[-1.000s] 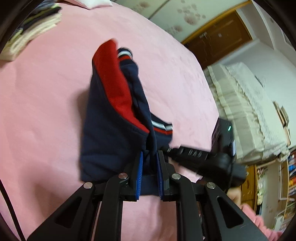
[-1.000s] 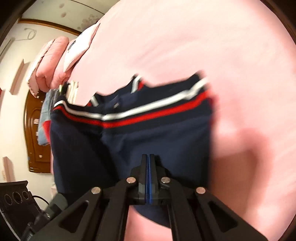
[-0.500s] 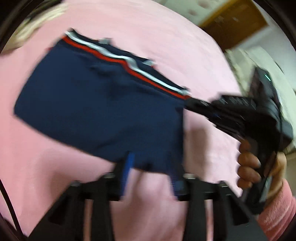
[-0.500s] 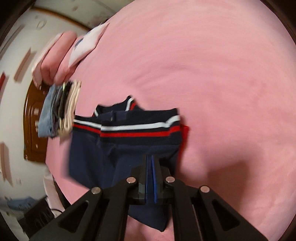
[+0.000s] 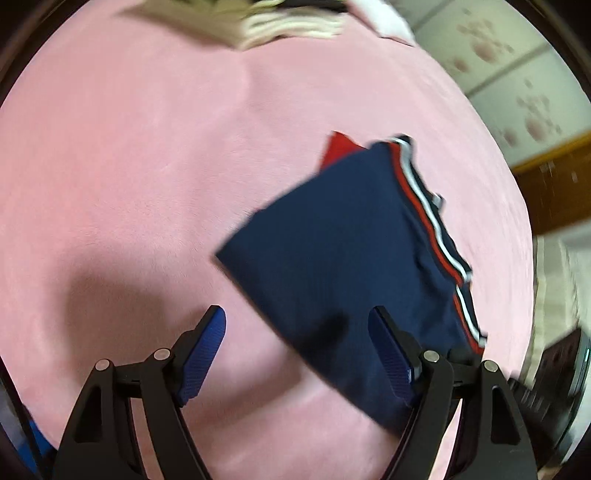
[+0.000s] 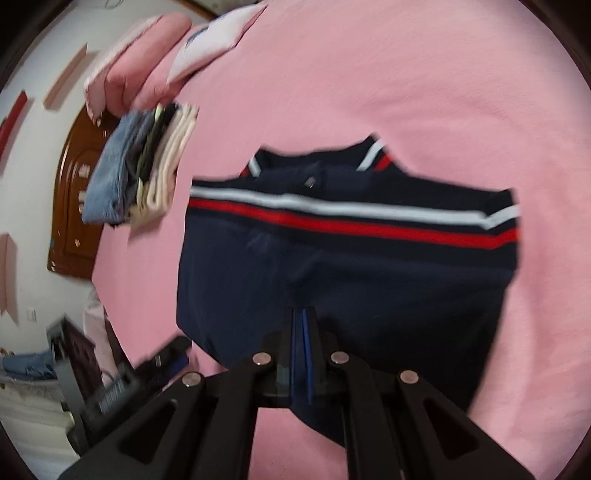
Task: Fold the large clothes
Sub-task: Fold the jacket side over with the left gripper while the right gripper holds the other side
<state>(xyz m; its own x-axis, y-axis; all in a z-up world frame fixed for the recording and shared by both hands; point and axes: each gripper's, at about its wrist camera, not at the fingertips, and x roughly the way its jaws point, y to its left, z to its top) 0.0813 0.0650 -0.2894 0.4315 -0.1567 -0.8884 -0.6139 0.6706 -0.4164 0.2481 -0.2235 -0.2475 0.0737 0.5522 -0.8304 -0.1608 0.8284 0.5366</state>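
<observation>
A folded navy garment [image 5: 343, 266] with a red and white stripe along one edge lies on the pink bed [image 5: 129, 166]. My left gripper [image 5: 297, 325] is open wide, with the garment's near corner between its blue pads [image 5: 207, 350], not held. In the right wrist view the same garment [image 6: 332, 273] fills the middle, stripes across its far side. My right gripper [image 6: 303, 317] is shut on the garment's near edge. The right gripper's black body [image 5: 554, 373] shows at the lower right of the left wrist view.
A stack of folded clothes [image 6: 147, 166] sits at the far side of the bed, also blurred at the top of the left wrist view [image 5: 266, 22]. Pink pillows [image 6: 147, 48] lie beyond it. A brown door [image 6: 74, 206] and a lace-covered surface [image 6: 26, 398] stand off the bed's left edge.
My left gripper let go of the garment, opened wide and swung to the left of it. My right gripper stayed shut on the garment, which has come to lie folded flat on the bed.
</observation>
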